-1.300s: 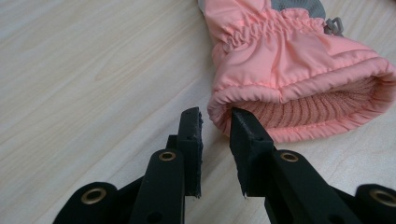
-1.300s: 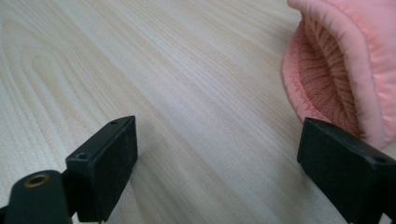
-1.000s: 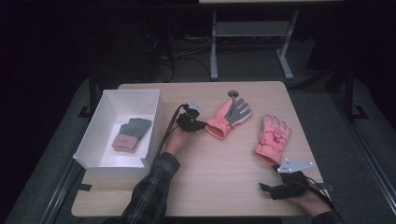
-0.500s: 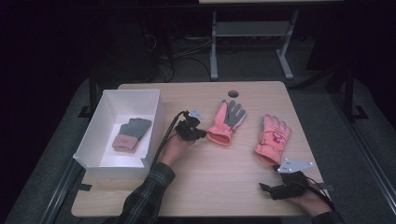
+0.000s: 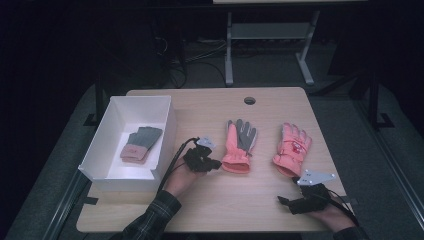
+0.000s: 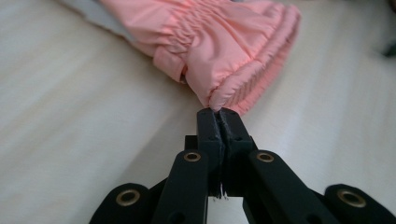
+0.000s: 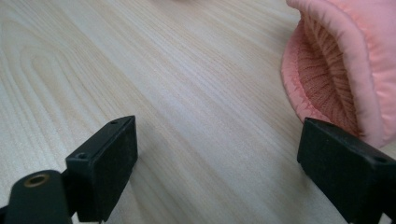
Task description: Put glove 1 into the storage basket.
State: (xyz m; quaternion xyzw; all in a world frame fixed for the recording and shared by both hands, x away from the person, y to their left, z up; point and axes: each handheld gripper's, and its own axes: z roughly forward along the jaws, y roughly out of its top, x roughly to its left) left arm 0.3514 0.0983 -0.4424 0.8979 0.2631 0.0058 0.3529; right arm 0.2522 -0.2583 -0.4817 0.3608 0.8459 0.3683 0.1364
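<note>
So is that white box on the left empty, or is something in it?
Not empty. The white box holds one small grey glove with a pink cuff, lying flat on its floor in the high view.

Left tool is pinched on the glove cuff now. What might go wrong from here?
The left tool grips only the very edge of the pink-and-grey glove's cuff, so the fabric may slip free when lifted or dragged. The white box stands close beside that hand; a dangling glove could catch its wall. The right tool stands open, near the other pink glove.

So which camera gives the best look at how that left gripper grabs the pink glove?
The left gripper view: the left gripper is pinched shut on the pink glove's cuff. The high view shows them small; the right gripper view shows neither.
</note>
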